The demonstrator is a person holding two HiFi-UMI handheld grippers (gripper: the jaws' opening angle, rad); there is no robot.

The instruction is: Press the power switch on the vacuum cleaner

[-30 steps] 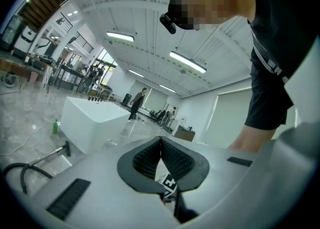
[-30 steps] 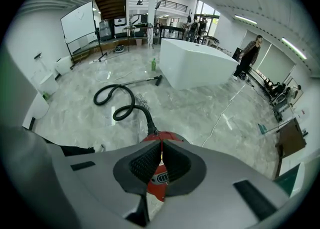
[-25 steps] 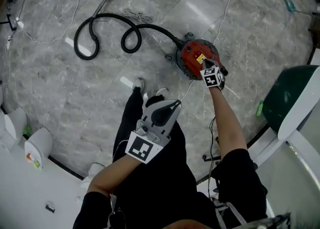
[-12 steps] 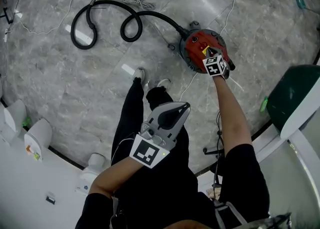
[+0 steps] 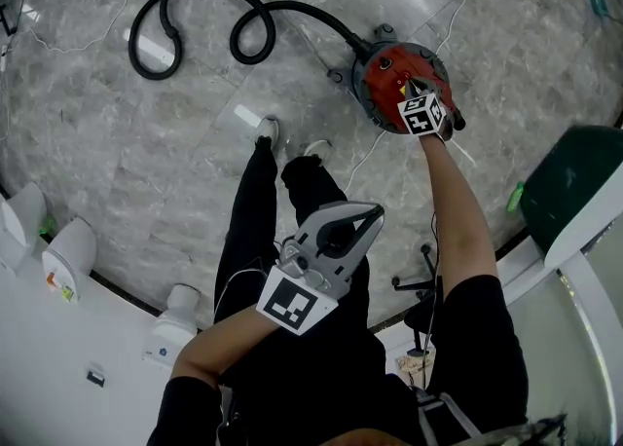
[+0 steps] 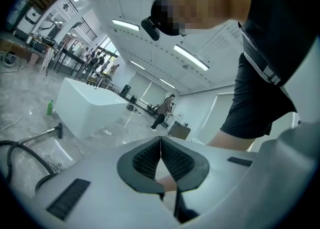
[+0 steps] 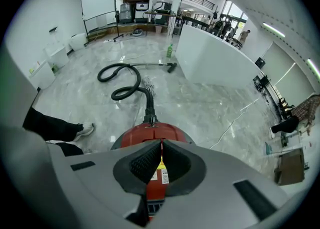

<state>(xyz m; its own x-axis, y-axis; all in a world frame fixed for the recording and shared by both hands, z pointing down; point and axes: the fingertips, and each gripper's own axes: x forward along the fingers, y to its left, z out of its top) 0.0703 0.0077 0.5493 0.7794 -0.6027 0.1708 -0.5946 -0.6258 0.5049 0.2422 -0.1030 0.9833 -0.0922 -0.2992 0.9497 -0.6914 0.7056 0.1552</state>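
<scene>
The vacuum (image 5: 382,72) is a round canister with a shiny red top and a dark grey rim. It stands on the grey marble floor (image 5: 146,171) just in front of the person's shoes (image 5: 268,130). A black hose (image 5: 243,40) comes out from its far side and lies in two loops on the floor. In the right gripper view the same red dome (image 7: 150,134) fills the place just behind the jaws, and the hose (image 7: 125,80) runs away from it.

The right gripper (image 5: 411,86) is at the end of a stretched arm, with its tips over the red top. Its jaws are pressed together and hold nothing. I cannot tell if they touch the switch. The left gripper (image 5: 373,210) is kept near the person's body, well apart from the vacuum. Its jaws (image 6: 160,140) are also closed on nothing.

Compared with one second ago, the right gripper remains on the same place of the red top. The vacuum and the hose appear higher in the head view, and the left gripper appears a little lower and more to the right.

A yellow and white label (image 7: 161,170) is on the vacuum, seen through the opening behind the right jaws. Its print is too small to read.
</scene>
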